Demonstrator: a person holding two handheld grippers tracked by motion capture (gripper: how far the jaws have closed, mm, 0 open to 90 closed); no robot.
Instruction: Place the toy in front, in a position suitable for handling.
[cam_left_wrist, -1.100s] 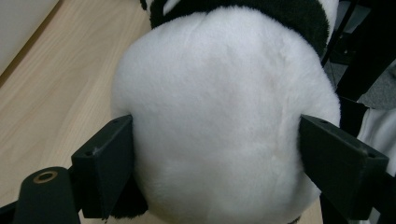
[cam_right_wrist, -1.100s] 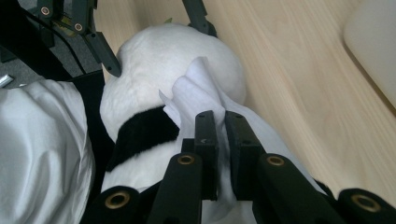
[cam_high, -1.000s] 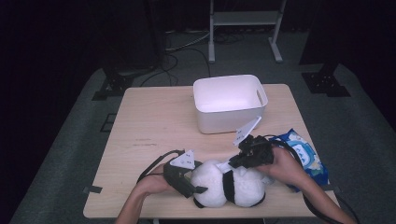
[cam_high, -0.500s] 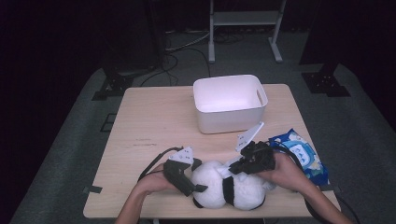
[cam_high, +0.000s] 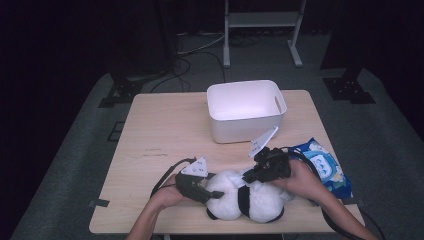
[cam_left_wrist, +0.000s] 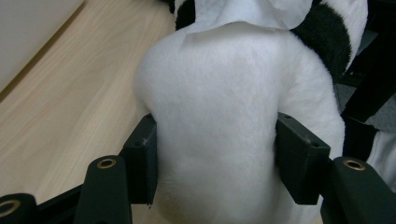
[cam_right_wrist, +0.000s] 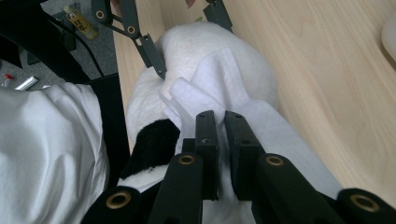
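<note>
Panda plush (cam_high: 250, 197) – white bin (cam_high: 246, 109) behind, blue wipes pack (cam_high: 324, 165) just right

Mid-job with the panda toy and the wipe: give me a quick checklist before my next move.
1. Left gripper clamped on the plush panda: ok.
2. Right gripper pinching the white wipe: ok, jaws nearly shut on it.
3. Wipe lying on the panda: ok.
4. Panda resting on the table: ok.
5. White bin out of the way: ok, it stands apart.
6. Wipe pack sealed: cannot tell.
</note>
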